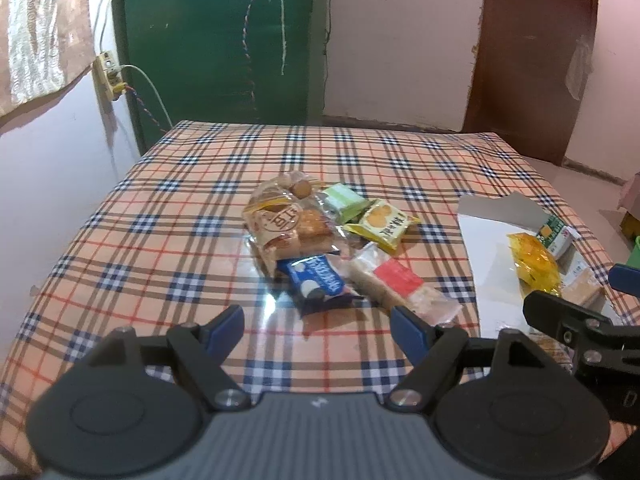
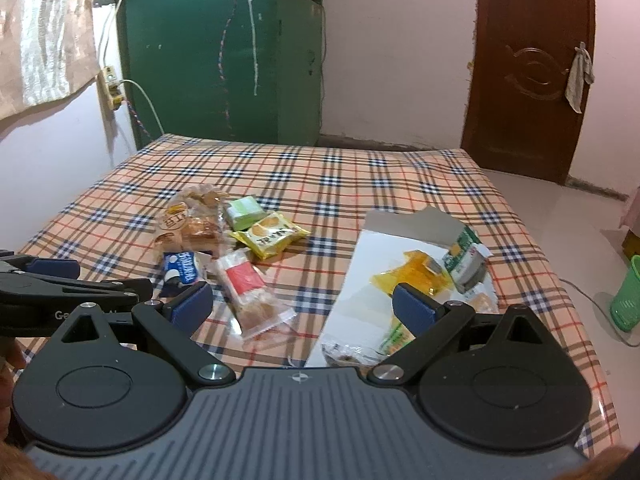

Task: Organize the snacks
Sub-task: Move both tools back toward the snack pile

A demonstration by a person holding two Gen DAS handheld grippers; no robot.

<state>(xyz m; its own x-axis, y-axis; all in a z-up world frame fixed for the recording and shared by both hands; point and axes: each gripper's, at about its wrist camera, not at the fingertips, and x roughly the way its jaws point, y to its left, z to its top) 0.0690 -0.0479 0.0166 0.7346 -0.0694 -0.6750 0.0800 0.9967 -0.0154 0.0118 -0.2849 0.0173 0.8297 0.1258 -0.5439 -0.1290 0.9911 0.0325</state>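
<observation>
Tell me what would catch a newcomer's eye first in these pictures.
Probably the heap of snack packets in the middle of the plaid tablecloth, with a yellow packet on its right side. To the right a white box holds more snacks. Both grippers, left and right, hover open near the front edge.

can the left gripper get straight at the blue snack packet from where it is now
Probably yes. The left gripper is open with nothing between its jaws, and the blue snack packet lies just ahead on the plaid tablecloth, uncovered on top.
</observation>
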